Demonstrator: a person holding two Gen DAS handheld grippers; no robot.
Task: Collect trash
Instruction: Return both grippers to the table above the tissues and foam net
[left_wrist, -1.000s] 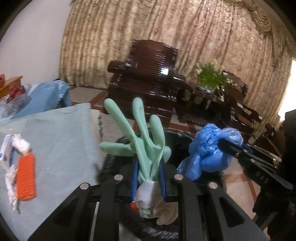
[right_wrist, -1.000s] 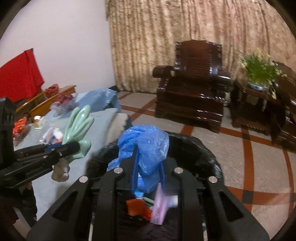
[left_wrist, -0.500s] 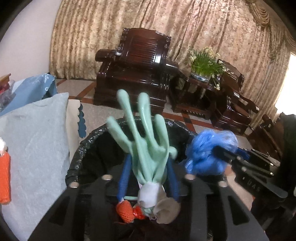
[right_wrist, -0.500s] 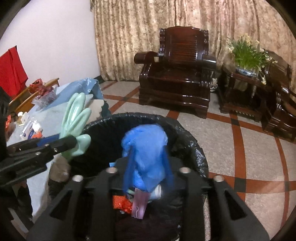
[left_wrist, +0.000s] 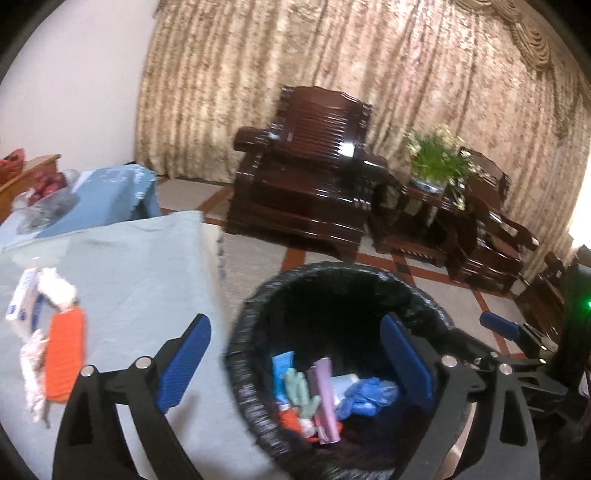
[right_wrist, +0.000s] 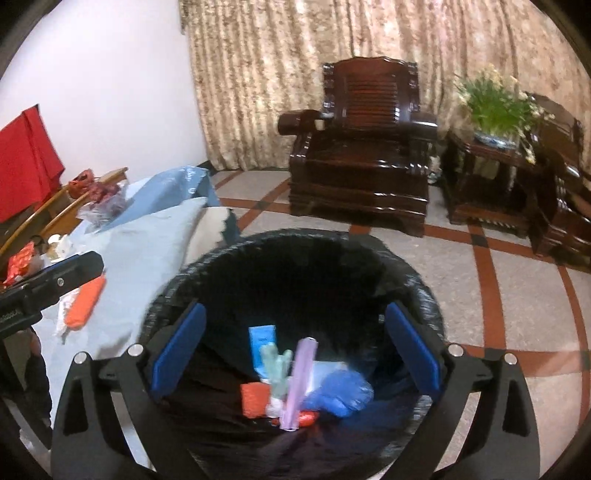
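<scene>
Both my left gripper (left_wrist: 295, 363) and right gripper (right_wrist: 295, 349), jaws just spread wide and empty, hang above the bin (right_wrist: 369, 243). Green glove (right_wrist: 275, 363) and blue bag (right_wrist: 340, 393) lie below them, dropped among the trash.

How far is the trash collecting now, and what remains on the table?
Done: the green glove and blue bag lie in the bin with other trash. In hand: nothing; the left gripper and right gripper have just been opening, with jaws wide and empty. Left: the orange piece, white scraps and small box on the table.
</scene>
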